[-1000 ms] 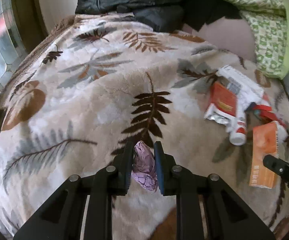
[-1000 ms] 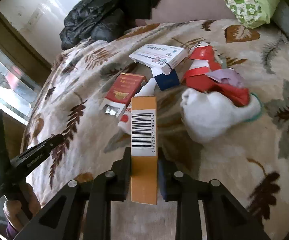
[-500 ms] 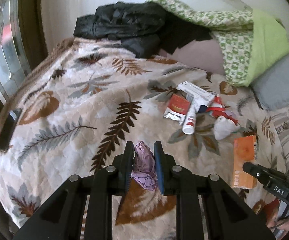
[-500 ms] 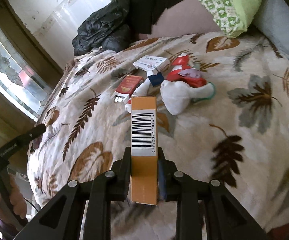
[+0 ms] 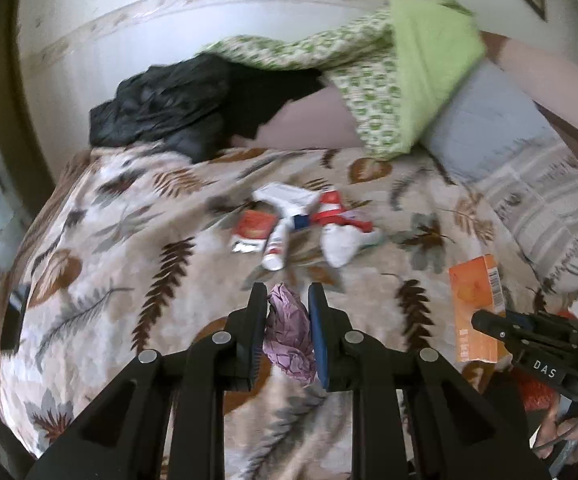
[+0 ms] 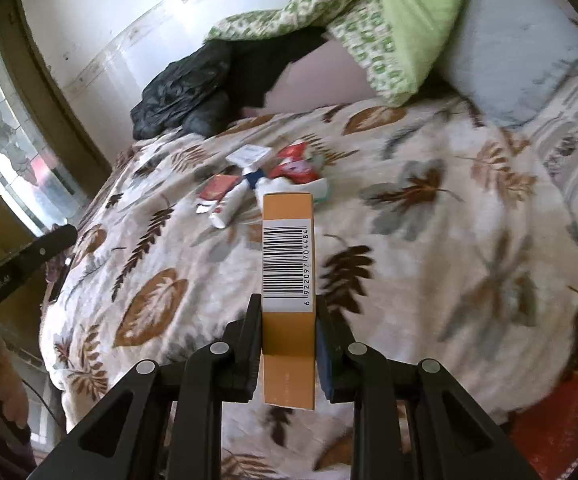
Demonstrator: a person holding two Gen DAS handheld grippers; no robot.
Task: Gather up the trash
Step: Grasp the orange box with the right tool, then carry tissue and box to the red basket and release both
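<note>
Trash pile (image 5: 301,220) is lying mid-blanket (image 5: 129,240); pillows (image 5: 485,128) and dark clothing (image 5: 169,108) are lying behind it, clothing to the left.

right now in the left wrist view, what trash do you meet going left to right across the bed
red packet → white tube → crumpled white wad → orange box, held in the right tool

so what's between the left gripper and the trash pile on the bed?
Only bare leaf-print blanket. In the left wrist view, the left gripper, shut on a purple wrapper, faces the pile with nothing between.
</note>
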